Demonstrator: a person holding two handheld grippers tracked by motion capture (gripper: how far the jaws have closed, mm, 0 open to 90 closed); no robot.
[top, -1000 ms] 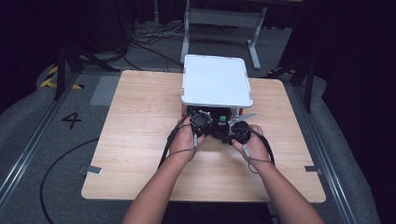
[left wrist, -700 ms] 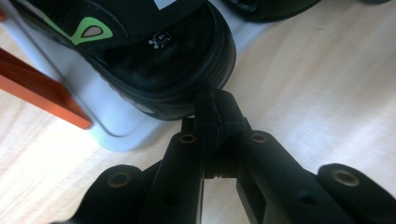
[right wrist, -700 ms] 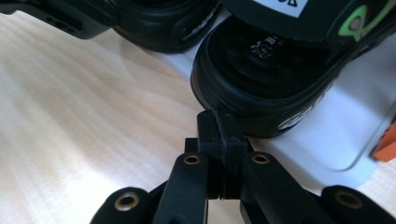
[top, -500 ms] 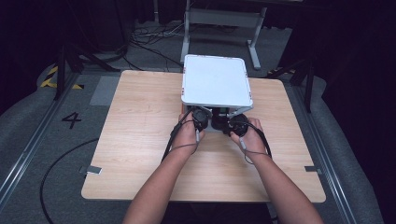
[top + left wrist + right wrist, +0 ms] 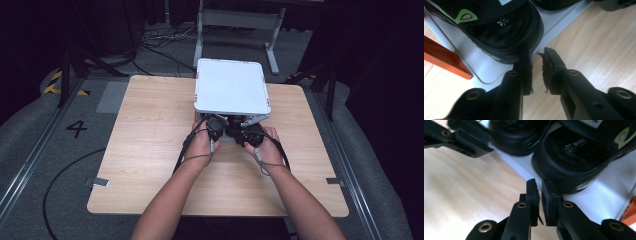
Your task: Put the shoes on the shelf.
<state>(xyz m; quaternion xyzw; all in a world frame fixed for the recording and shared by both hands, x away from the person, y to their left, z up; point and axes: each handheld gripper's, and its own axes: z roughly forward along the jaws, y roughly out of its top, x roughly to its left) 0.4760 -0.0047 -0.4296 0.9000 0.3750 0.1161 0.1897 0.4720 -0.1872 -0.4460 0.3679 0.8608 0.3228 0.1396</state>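
Note:
A white box lid (image 5: 231, 85) stands raised over the far middle of the wooden table (image 5: 150, 145). Under it, a black shoe (image 5: 506, 37) with a green mark rests on the white box base (image 5: 484, 71). My left gripper (image 5: 537, 53) points at the shoe's rim; its jaws have just been opening and stand a little apart with nothing between them. My right gripper (image 5: 539, 182) faces a black shoe (image 5: 574, 160) on the base (image 5: 594, 200); its jaws have also just been opening, to a narrow slit, empty. From above, the left gripper (image 5: 219, 125) and right gripper (image 5: 247, 131) sit side by side at the lid's front edge.
An orange piece (image 5: 444, 61) lies at the box base's edge. A second black shoe (image 5: 516, 137) lies beside the first. A metal stand (image 5: 235, 22) and cables (image 5: 160, 42) are on the floor beyond the table. Bare wood stretches to either side of the hands.
Both hands have moved forward to the box, bringing the grippers up to the front edge of the raised lid. The lid has not shifted.

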